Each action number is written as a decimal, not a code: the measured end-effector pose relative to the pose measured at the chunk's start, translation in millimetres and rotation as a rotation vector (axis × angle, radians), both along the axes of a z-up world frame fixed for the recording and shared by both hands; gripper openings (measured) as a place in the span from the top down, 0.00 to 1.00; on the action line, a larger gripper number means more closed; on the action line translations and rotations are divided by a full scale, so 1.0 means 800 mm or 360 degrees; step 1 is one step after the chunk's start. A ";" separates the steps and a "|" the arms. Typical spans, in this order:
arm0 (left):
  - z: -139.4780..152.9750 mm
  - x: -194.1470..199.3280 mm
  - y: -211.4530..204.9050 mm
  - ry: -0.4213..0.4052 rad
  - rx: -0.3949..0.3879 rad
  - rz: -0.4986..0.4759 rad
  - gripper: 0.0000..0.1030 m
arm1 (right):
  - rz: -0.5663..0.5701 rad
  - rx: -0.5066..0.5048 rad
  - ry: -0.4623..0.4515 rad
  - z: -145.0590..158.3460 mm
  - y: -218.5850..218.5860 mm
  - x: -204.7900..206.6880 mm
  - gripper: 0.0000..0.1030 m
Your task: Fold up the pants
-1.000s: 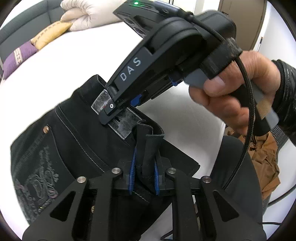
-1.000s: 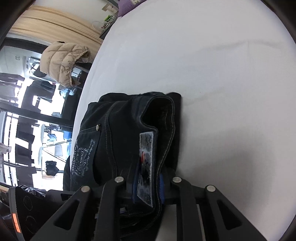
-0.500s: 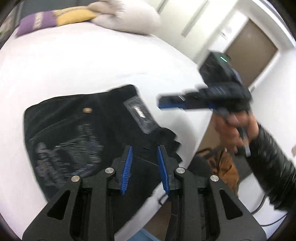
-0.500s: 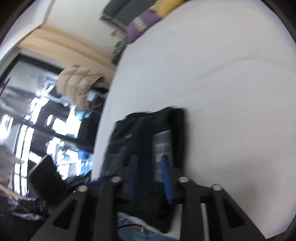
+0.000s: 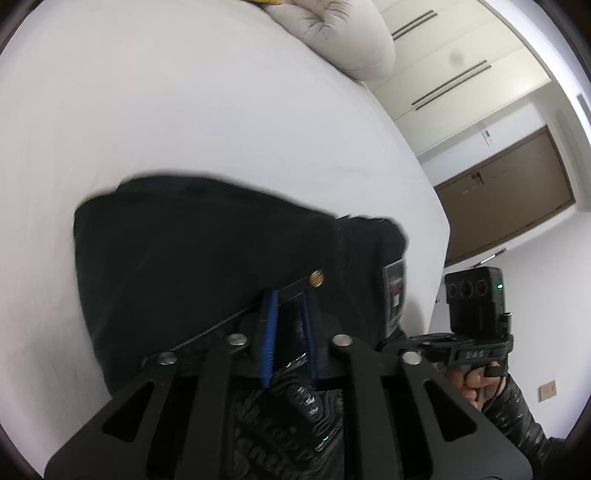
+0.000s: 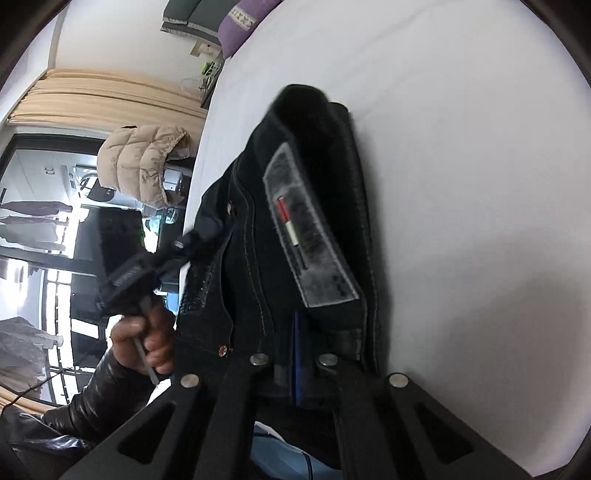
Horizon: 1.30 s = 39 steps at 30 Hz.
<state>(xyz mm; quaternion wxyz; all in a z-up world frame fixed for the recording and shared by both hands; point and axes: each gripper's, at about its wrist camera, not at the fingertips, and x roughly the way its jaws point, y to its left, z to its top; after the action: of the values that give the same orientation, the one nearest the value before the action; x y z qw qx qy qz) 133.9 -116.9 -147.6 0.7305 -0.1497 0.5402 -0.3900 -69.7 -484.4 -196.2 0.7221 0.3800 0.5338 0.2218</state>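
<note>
Black folded pants [image 5: 184,258] lie on the white bed [image 5: 184,92], with a grey waist patch [image 5: 394,295] at their right end. My left gripper [image 5: 289,299] is closing, and its blue pads pinch the cloth just below a brass rivet at the pocket edge. The right gripper [image 5: 388,343] reaches in at the patch end, held by a hand in a dark sleeve. In the right wrist view the pants [image 6: 236,258] rise before my right gripper [image 6: 298,314]. Its pads are shut, with their tips hidden in the waistband fold under the patch [image 6: 306,229]. The left gripper [image 6: 184,247] holds the far side.
A cream pillow [image 5: 332,37] lies at the head of the bed, and a purple cushion [image 6: 243,22] sits at its far corner. Beyond the bed edge are a tan puffer jacket [image 6: 144,162] and a brown door [image 5: 509,199]. Bare sheet [image 6: 461,147] spreads around the pants.
A second ago both grippers held the waistband. Half a second ago both stood open and off the pants. Now each has shut on the cloth again, the left one over by the pocket.
</note>
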 end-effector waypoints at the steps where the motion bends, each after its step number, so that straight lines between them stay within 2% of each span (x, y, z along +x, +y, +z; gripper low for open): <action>1: -0.003 -0.003 0.006 -0.0013 -0.0011 -0.0004 0.89 | -0.0008 -0.0003 -0.0002 0.000 -0.001 0.000 1.00; 5: -0.002 -0.040 0.032 -0.0108 -0.0019 -0.0050 0.89 | -0.0022 -0.0003 -0.0012 -0.002 -0.003 0.001 1.00; 10: 0.001 -0.092 0.070 -0.0161 -0.0054 -0.0056 0.90 | -0.0023 -0.0061 -0.0039 0.000 0.004 -0.013 1.00; 13: 0.013 -0.119 0.089 -0.0215 -0.0066 -0.0070 0.90 | -0.0042 -0.0056 -0.0044 0.001 0.009 -0.012 1.00; 19: 0.030 -0.170 0.097 -0.0324 -0.0098 -0.0206 0.90 | -0.0097 -0.0020 -0.0064 0.000 0.009 -0.016 1.00; 22: 0.016 -0.173 0.095 -0.0239 -0.0166 -0.0246 0.90 | -0.0122 0.0018 -0.0071 -0.005 0.004 -0.019 1.00; 24: -0.008 -0.159 0.104 -0.0032 -0.0326 -0.0209 0.90 | -0.0138 0.0045 -0.0074 -0.009 0.000 -0.022 1.00; 26: -0.025 -0.151 0.110 0.0108 -0.0431 -0.0173 0.90 | -0.0150 0.0056 -0.0083 -0.011 -0.001 -0.023 1.00; 30: -0.026 -0.156 0.105 0.0059 -0.0371 -0.0188 0.90 | -0.0161 0.0061 -0.0113 -0.015 -0.005 -0.030 1.00; 35: -0.035 -0.152 0.109 0.0084 -0.0396 -0.0154 0.95 | -0.0175 0.0066 -0.0144 -0.015 -0.008 -0.032 1.00; 38: -0.011 -0.148 0.102 0.0101 -0.0390 -0.0153 0.95 | -0.0156 0.0067 -0.0127 0.000 -0.009 -0.032 1.00; 39: -0.001 -0.148 0.103 0.0086 -0.0434 -0.0169 0.95 | -0.0139 0.0049 -0.0145 0.009 -0.008 -0.033 1.00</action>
<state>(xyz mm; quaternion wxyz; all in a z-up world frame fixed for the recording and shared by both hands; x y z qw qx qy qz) 15.5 -34.5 -148.2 0.6670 -0.2293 0.5089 -0.4935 -96.4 -491.1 -188.9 0.7487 0.4037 0.4797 0.2153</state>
